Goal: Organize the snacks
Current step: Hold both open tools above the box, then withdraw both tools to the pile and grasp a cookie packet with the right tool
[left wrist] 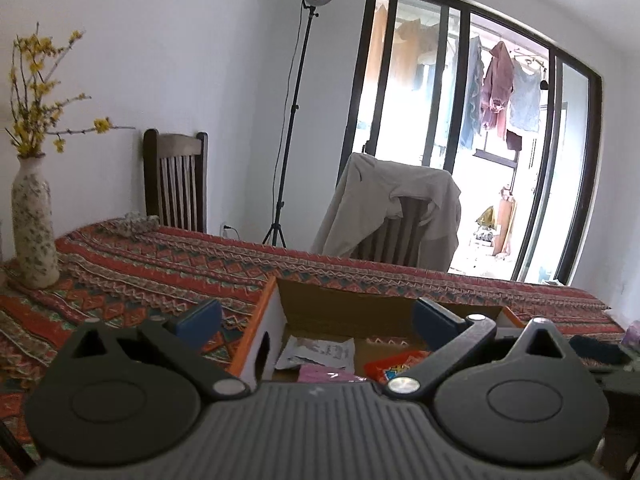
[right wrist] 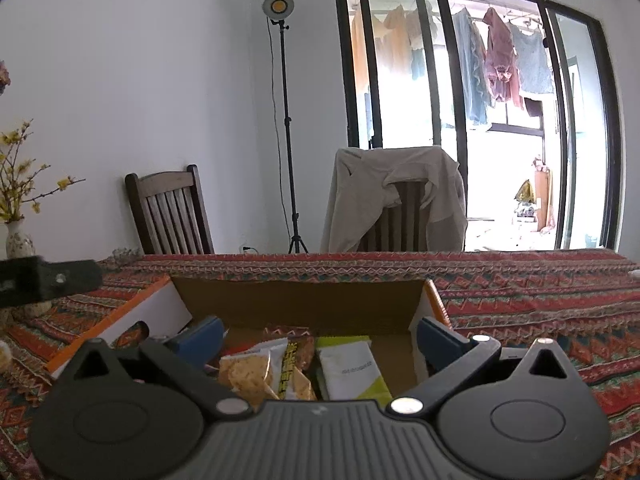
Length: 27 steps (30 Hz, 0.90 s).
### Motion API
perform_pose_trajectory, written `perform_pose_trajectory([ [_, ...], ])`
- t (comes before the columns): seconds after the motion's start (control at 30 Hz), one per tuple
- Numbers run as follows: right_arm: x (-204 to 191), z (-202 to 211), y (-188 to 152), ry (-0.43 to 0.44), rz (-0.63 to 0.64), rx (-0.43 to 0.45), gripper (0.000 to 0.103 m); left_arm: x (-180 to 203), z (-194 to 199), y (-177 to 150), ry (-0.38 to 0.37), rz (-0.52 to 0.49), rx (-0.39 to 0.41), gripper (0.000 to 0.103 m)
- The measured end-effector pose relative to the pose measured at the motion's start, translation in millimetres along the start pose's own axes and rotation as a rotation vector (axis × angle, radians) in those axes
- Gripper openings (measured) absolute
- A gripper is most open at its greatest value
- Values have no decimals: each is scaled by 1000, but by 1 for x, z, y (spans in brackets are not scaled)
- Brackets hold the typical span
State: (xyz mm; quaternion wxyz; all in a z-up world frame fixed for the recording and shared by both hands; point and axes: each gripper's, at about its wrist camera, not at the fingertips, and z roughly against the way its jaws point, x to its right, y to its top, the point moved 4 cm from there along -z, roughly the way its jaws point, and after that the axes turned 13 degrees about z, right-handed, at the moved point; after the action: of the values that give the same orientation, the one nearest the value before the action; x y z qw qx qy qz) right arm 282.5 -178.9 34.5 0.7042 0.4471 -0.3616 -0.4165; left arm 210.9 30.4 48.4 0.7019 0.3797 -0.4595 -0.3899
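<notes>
Small grey print runs across the white-and-green packet (right wrist: 352, 372) in the cardboard box (right wrist: 296, 304), and yellow characters down a snack bag (right wrist: 285, 368); both too blurred to read

My gripper bodies are matt black ribbed plastic with shiny metal pivot pins; the left gripper (left wrist: 316, 322) and right gripper (right wrist: 320, 336) carry dull blue pads. The box (right wrist: 296, 300) is plain brown cardboard inside, white outside. Snack packets (right wrist: 264, 372) look glossy plastic film. The tablecloth (left wrist: 160, 276) is woven patterned cloth. The vase (left wrist: 34, 220) looks glazed ceramic, the chair (right wrist: 172, 212) dark wood.
</notes>
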Motion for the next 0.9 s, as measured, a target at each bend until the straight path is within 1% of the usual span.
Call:
perform_pose_trajectory([
  [0.23, -2, 36, 9, 6, 11, -1, 103, -12, 29, 6, 3, -10, -7, 103],
  [0.33, -6, 50, 7, 6, 29, -4, 103, -20, 41, 3, 6, -4, -15, 103],
  [0.47, -12, 64, 0, 9, 46, -35, 103, -33, 54, -5, 13, -2, -35, 103],
  [0.7, -28, 83, -28, 20, 63, -118, 103, -53, 72, -22, 29, -3, -91, 103],
  [0.9, -47, 103, -56, 52, 79, -194, 103, -70, 89, -41, 46, -10, -142, 103],
])
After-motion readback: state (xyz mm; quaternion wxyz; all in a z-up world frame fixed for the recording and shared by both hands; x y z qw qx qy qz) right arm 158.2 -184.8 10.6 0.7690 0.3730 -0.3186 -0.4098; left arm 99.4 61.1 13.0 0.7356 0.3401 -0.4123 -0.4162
